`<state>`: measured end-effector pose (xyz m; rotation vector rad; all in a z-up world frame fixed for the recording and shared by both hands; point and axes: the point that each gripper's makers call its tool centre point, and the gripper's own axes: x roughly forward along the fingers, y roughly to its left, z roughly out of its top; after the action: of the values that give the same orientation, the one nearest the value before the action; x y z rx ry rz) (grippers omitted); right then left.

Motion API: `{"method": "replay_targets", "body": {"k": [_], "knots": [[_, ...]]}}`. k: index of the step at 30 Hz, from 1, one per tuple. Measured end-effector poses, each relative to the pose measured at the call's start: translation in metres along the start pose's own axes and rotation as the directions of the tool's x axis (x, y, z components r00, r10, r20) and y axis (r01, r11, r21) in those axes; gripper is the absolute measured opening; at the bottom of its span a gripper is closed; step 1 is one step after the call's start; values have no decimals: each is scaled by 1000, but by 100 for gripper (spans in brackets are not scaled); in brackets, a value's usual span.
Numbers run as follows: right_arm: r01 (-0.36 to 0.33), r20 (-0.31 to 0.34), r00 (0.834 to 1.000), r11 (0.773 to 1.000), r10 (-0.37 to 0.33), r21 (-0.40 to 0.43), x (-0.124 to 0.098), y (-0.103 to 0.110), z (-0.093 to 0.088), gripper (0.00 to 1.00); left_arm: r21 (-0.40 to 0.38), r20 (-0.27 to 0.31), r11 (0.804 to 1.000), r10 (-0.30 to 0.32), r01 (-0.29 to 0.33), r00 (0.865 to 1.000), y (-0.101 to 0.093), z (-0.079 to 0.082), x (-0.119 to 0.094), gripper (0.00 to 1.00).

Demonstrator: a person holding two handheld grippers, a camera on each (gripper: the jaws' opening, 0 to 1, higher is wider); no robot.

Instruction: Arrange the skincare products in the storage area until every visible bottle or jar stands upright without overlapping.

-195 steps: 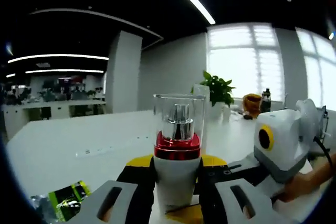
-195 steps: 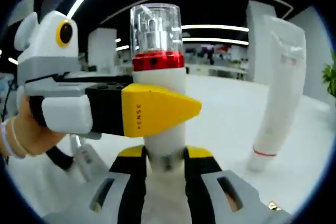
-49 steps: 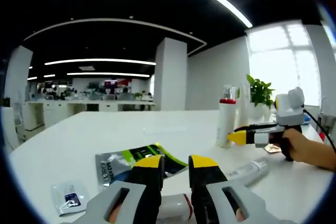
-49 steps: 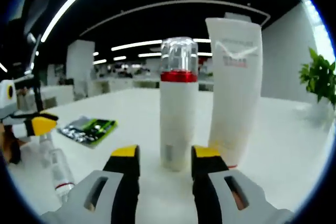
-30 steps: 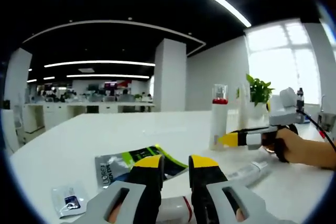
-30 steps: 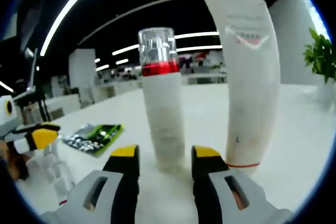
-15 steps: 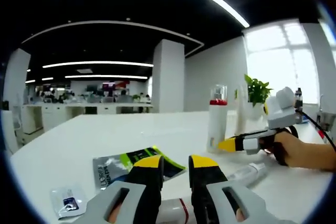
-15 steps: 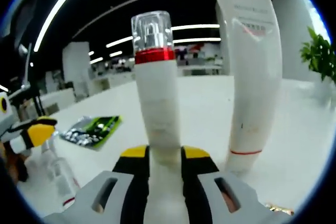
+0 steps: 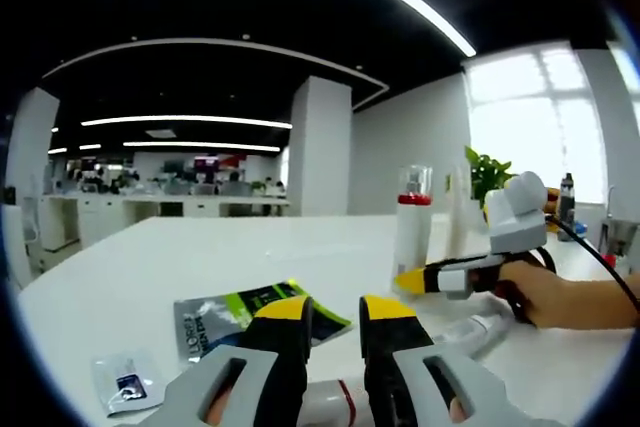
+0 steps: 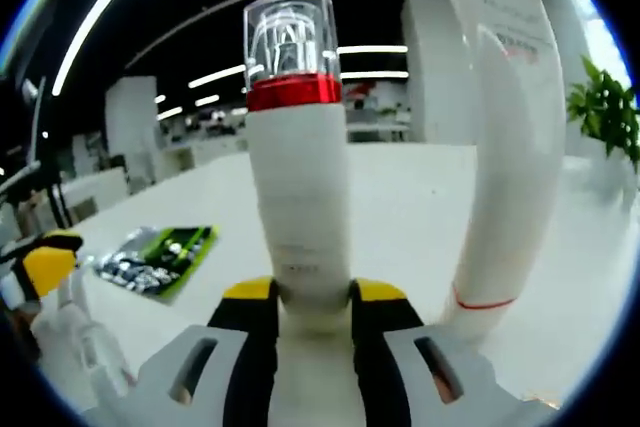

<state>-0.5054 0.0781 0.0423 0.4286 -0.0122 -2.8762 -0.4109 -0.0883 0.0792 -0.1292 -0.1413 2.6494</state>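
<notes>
Pump bottle [image 10: 297,187], white with a red collar and a clear cap, is clamped low on its body between the yellow-tipped jaws of the right gripper [image 10: 312,297], standing upright on the white counter [image 10: 400,197]. The low grip is judged to be chosen so that the tall bottle can be shifted without tipping, and so that a gap is kept from the tall white tube [image 10: 500,147] at 2 o'clock, which stands cap-down just beside it; whether the two touch at the base cannot be told. In the left gripper view, the same bottle [image 9: 411,217] is seen at 2 o'clock, with the right gripper [image 9: 425,279] reaching in from the right, held by a hand [image 9: 545,292]. The left gripper [image 9: 334,315] is held above the counter with its jaws close together but parted by a narrow gap; nothing is seen gripped between them. A small clear bottle [image 9: 470,330] lies on its side at 4 o'clock, so the task is judged unfinished. Below the jaws a white item with a red band [image 9: 325,402] is cut off by the gripper body and cannot be identified. A green and silver sachet [image 9: 250,309] and a small sample packet [image 9: 122,384] lie flat at 8 o'clock, their print too small to read.
</notes>
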Motion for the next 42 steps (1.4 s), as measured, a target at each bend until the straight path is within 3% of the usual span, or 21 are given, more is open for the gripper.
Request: {"method": "replay_targets", "body": {"k": [7,16,18,19,21,24,29,32,34,36,37,38,40,42], "knots": [[44,-22,999,999,-44,-12,-15,-1,-2,27,24,-5,1000,-7,7,1000,-6,-1,-1,19],[39,-32,999,999,-40,-30,-18,0,-2,27,26,-1,1000,-13,13,1000,-8,0,-1,19],[-1,-34,999,1000,0,-30,-20,7,-2,35,28,-3,999,-16,16,1000,-9,0,-1,19],[-35,1,999,999,35,-8,-21,12,2,43,28,-3,999,-20,20,1000,-9,0,-1,19],[-33,25,999,999,33,-10,-28,10,6,52,30,-1,999,-25,25,1000,-10,1,-1,19],[-42,60,997,999,43,-14,-41,6,16,51,40,3,999,-31,31,1000,-11,2,0,20],[-144,109,984,989,140,28,-62,11,25,53,39,27,998,-46,45,999,-13,8,-1,22],[-221,202,958,974,206,56,-76,19,36,54,26,54,998,-61,60,997,-13,13,-2,24],[-297,225,933,954,280,44,-82,29,39,54,10,70,997,-78,78,995,-14,16,-2,28],[-378,216,903,926,371,-11,-89,43,45,57,-6,78,996,-93,93,993,-15,19,-3,33],[-412,250,874,908,417,-75,-95,52,55,59,-17,86,994,-102,104,991,-15,20,-4,36],[-417,254,867,903,428,-100,-98,54,57,62,-24,90,994,-107,109,990,-15,21,-3,37],[-490,235,823,855,518,-167,-109,69,59,64,-47,97,992,-110,115,989,-11,24,-2,37],[-584,190,771,794,608,-170,-123,83,53,64,-60,98,992,-107,113,989,-7,24,-1,37]]}}
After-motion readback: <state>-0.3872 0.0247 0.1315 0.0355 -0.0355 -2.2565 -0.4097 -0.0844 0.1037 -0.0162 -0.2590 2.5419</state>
